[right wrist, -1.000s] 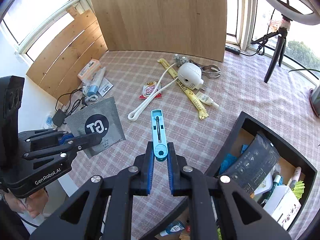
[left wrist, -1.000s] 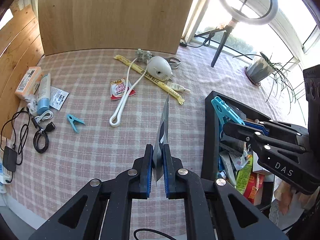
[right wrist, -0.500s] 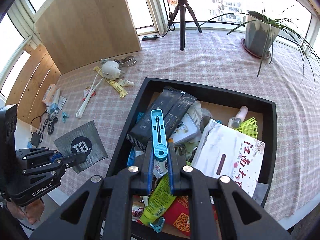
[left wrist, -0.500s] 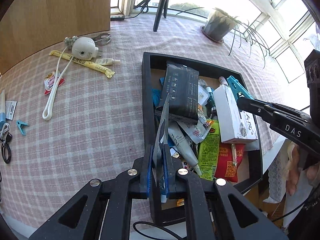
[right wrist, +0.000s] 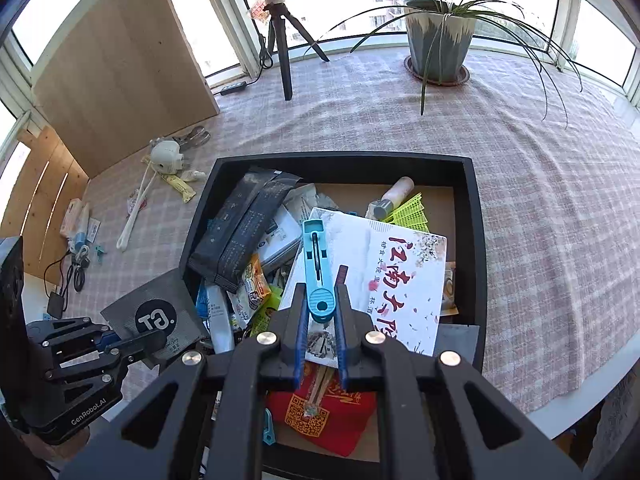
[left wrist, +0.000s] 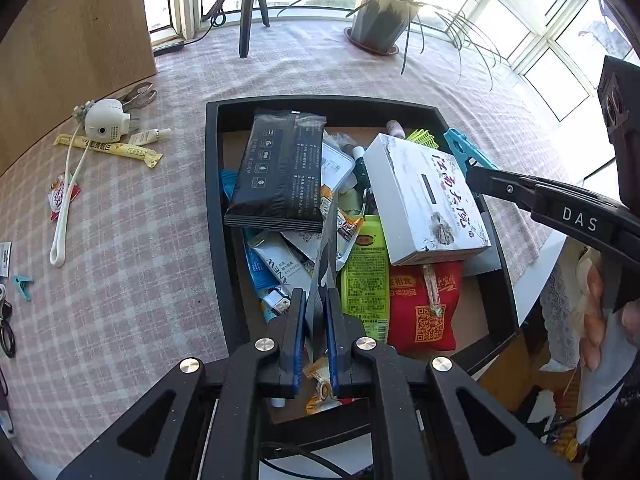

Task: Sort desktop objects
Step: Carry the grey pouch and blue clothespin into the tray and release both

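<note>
My left gripper is shut on a flat grey GT sachet, seen edge-on, above the near part of the black box. The sachet's face shows in the right wrist view, held by the left gripper at the box's left wall. My right gripper is shut on a blue clothes peg above the white carton in the box. The peg also shows in the left wrist view.
The box holds a black wipes pack, snack packets and other items. On the checked cloth to the left lie a white camera, a yellow sachet, a white strap and a second blue peg. A plant pot and tripod stand behind.
Both grippers have moved right from over the cloth to above the black box, each still holding its item. The loose items on the cloth have not moved.
</note>
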`<state>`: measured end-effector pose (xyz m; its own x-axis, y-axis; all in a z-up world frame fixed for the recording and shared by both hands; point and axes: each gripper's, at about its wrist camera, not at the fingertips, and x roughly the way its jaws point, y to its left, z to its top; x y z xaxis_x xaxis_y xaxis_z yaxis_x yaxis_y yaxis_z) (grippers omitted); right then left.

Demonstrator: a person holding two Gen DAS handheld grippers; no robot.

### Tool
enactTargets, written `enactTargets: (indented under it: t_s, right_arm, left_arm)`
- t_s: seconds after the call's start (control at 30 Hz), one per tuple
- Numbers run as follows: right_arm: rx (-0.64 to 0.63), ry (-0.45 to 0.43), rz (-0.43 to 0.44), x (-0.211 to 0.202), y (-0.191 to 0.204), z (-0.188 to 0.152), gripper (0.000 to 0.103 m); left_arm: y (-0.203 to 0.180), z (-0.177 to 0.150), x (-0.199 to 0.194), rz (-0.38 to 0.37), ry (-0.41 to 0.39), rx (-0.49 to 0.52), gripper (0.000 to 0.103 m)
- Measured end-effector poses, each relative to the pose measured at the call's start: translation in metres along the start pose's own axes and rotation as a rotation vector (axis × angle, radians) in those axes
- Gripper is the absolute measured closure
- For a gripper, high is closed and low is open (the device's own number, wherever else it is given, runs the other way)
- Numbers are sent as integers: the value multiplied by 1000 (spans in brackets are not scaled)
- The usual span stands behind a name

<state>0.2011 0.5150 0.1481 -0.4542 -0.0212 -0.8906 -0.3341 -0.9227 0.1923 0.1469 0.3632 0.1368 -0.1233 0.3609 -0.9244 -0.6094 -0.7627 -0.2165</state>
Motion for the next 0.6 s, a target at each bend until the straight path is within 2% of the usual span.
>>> enactTargets:
  t_s: [0.23, 0.53, 0.6]
  right_arm:
    - [31, 3, -26, -1, -13, -4, 91]
    - [99, 34, -63, 4, -41, -27, 91]
    - [109, 28, -59, 2, -45, -31, 90]
  left_arm:
    - [-7, 0, 7, -6, 17, 6, 94]
    - [-15, -2, 14, -17, 33, 19, 94]
    - [-15, -2, 15, -25, 39, 15, 90]
